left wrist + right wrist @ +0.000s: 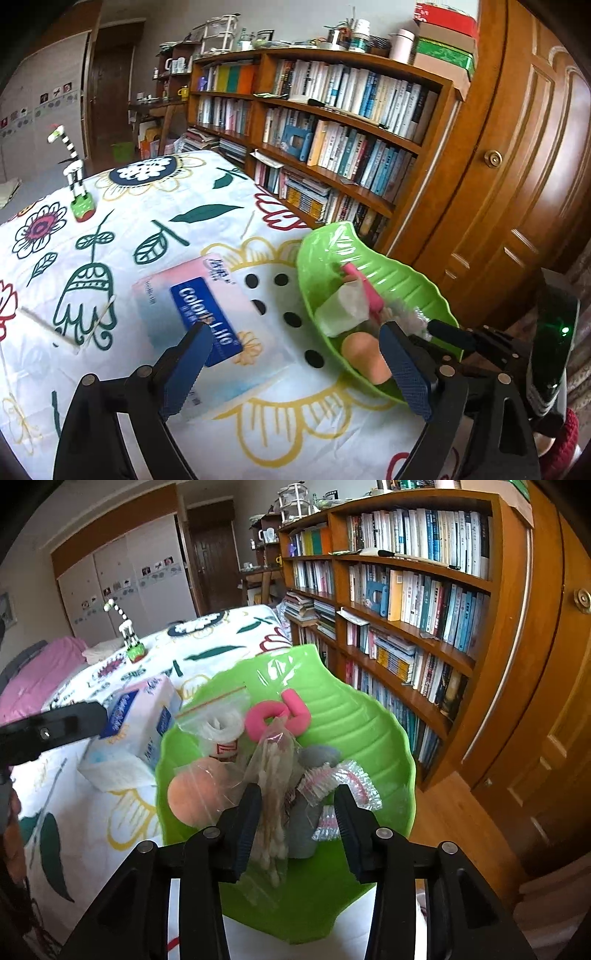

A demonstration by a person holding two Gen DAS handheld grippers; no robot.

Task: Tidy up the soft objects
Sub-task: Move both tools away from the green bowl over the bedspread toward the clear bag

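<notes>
A green leaf-shaped tray (354, 716) sits at the table's right edge and also shows in the left wrist view (399, 273). It holds a peach sponge (192, 794), a pink foam curler (273, 716), a bag of cotton swabs (273, 797), a zip bag (218, 720), a grey piece and pleated caps (351, 779). My right gripper (295, 827) is open over the tray, its left finger against the swab bag. My left gripper (295, 365) is open above a tissue pack (207, 314), beside the tray. The pack also shows in the right wrist view (140, 716).
A flower-print cloth (147, 229) covers the table. A striped giraffe figure (75, 173) stands at the far left. Loose cotton swabs (99, 317) lie left of the tissue pack. A wooden bookshelf (332, 140) and a door (517, 166) stand close on the right.
</notes>
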